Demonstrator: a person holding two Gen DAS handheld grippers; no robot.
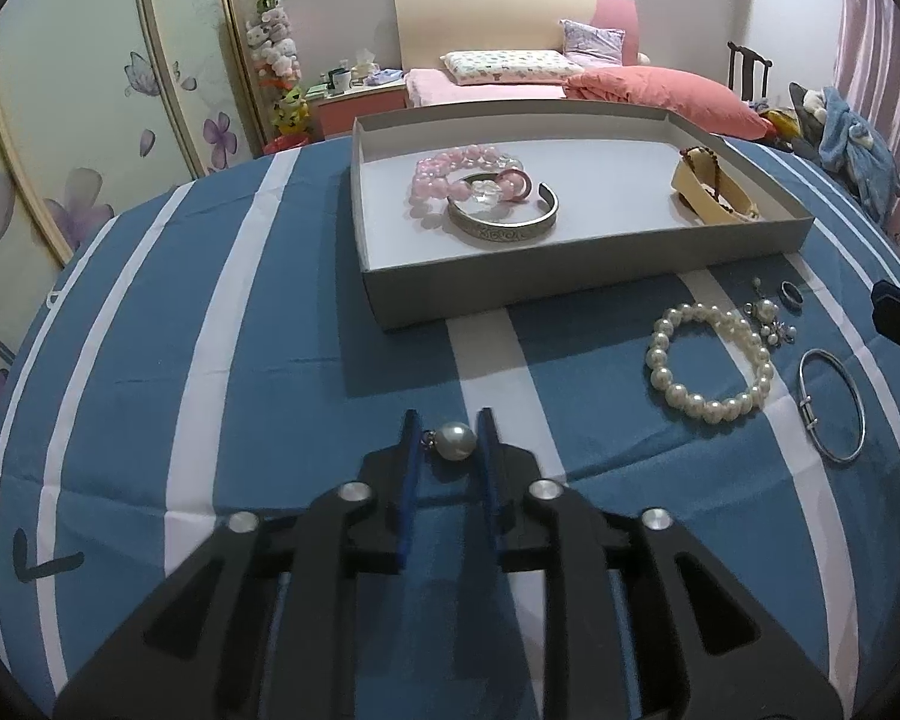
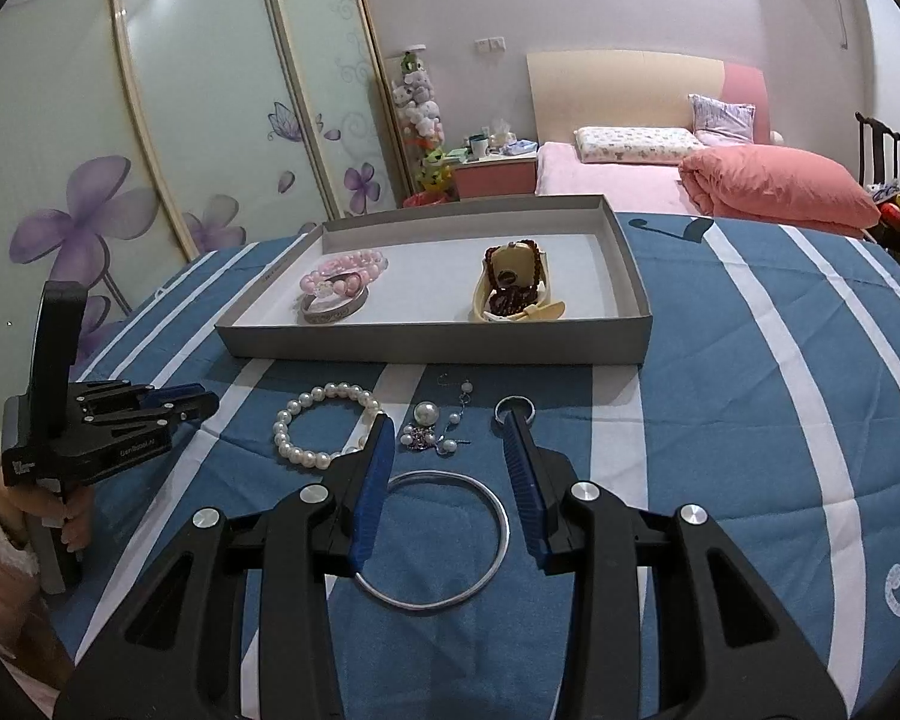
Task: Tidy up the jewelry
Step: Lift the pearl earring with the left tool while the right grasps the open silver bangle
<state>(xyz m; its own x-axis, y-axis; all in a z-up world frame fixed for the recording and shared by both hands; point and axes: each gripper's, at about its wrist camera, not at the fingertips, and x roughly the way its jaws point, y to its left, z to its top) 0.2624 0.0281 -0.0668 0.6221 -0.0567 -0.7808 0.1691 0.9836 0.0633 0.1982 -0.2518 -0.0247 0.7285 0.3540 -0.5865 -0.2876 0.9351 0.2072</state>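
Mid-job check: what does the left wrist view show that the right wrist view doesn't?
Left wrist only: a loose pearl pendant between the left claw's fingers; whether it is gripped is unclear. Right wrist only: the hand holding that claw, seen from outside. Both: the grey box, the pearl bracelet and the thin bangle, all on the striped cloth.

Wide open striped cloth (image 1: pixel 222 360) lies left of the grey tray (image 1: pixel 570 282), nothing blocking there. On the right it's crowded: pearl bracelet (image 1: pixel 711 360), small earrings (image 1: pixel 771 318), ring (image 1: pixel 791 295) and silver bangle (image 1: pixel 831 405) sit close together just before the tray's front wall.
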